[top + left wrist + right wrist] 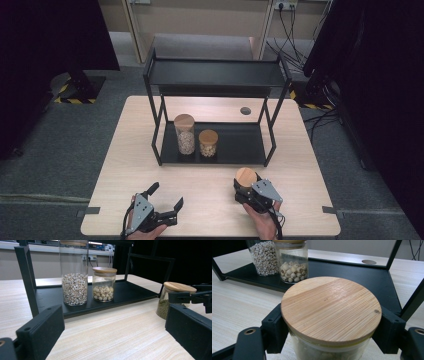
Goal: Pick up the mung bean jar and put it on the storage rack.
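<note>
Right tongs clamped on a bamboo-lidded jar at the near table edge.

Nearest, the left tongs [164, 196] rest on the table [115, 165] with jaws spread wide and nothing between them. Beside them, the right tongs [244, 189] grip the glass jar of green beans [331, 310], which stands on the table just before the black rack [216, 75]. Farther back, on the rack's lower tray, the tall grain jar [185, 134] and the short lotus-seed jar [208, 143] stand side by side.

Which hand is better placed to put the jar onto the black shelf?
Right. The right hand-held gripper is already shut on the jar; the left hand-held gripper is open and apart from it.
</note>
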The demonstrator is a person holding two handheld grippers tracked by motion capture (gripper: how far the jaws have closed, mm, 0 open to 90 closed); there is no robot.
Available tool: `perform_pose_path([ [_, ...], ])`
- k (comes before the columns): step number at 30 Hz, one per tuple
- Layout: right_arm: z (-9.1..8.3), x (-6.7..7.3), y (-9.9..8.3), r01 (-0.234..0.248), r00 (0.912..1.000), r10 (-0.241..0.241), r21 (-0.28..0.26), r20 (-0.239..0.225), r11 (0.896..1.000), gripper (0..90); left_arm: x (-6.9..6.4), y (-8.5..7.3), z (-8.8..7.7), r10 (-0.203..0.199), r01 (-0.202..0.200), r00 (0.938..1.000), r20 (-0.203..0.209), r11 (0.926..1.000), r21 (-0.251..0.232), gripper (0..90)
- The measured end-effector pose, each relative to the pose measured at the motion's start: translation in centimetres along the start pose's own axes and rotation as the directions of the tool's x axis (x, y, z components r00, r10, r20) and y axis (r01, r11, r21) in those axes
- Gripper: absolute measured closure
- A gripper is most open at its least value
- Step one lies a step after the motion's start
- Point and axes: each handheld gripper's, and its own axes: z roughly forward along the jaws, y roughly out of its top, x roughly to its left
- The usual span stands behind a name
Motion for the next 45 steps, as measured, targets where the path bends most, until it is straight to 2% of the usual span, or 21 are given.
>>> perform_pose_path([
  [5, -0.1, -0.2, 0.0, -0.013, 0.9999, 0.013, -0.013, -0.01, 1.0, 25.6, 0.0, 0.0, 0.0, 0.001, -0.001, 1.0, -0.001, 1.0, -0.001, 1.6],
  [10, -0.5, -0.2, 0.3, -0.002, 1.0, 0.002, -0.04, -0.007, 0.999, 25.6, 0.0, 0.0, 0.0, 0.0, 0.0, 1.0, -0.001, 1.0, -0.002, 1.6],
  [21, 0.1, -0.6, 1.5, -0.014, 0.9998, 0.013, -0.047, -0.017, 0.999, 25.6, 0.0, 0.0, 0.0, 0.002, -0.002, 1.0, -0.002, 1.0, -0.001, 1.6],
  [36, 1.6, -0.8, 3.4, -0.017, 0.9992, 0.016, -0.043, -0.036, 0.999, 25.6, 0.0, 0.0, 0.0, 0.002, -0.002, 1.0, -0.005, 1.0, -0.002, 1.6],
  [45, 3.3, -0.9, 4.8, -0.023, 0.9993, 0.022, -0.044, -0.03, 0.999, 25.6, 0.0, 0.0, 0.0, 0.0, 0.0, 1.0, -0.006, 1.0, -0.002, 1.6],
])
